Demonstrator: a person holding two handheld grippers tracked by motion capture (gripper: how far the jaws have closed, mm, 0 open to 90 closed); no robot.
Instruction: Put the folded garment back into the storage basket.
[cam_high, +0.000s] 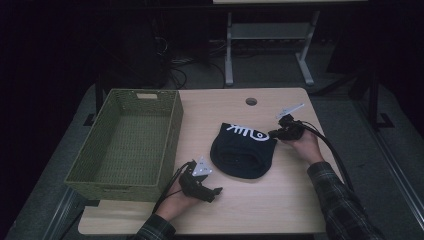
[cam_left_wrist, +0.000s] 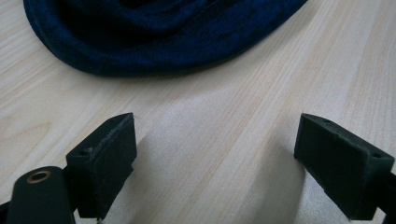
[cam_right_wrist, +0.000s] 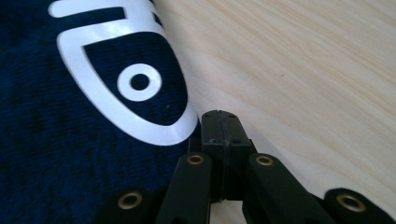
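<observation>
A dark blue knit hat (cam_high: 242, 150) with a white fish-bone print lies flat in the middle of the wooden table (cam_high: 280, 200). My left gripper (cam_high: 214, 192) rests low on the table just in front of the hat's rounded brim (cam_left_wrist: 163, 32). Its jaws (cam_left_wrist: 215, 140) stand wide open with bare wood between them. My right gripper (cam_high: 275, 134) is at the hat's right edge, by the print. In the right gripper view its jaws (cam_right_wrist: 222, 123) are pressed together right at the edge of the hat (cam_right_wrist: 70, 140). I see no fabric between them.
A green woven basket (cam_high: 170, 140) stands empty on the table's left side, close to my left hand. A round cable hole (cam_high: 251, 101) sits near the far edge. Bare wood lies to the right of the hat and along the front edge.
</observation>
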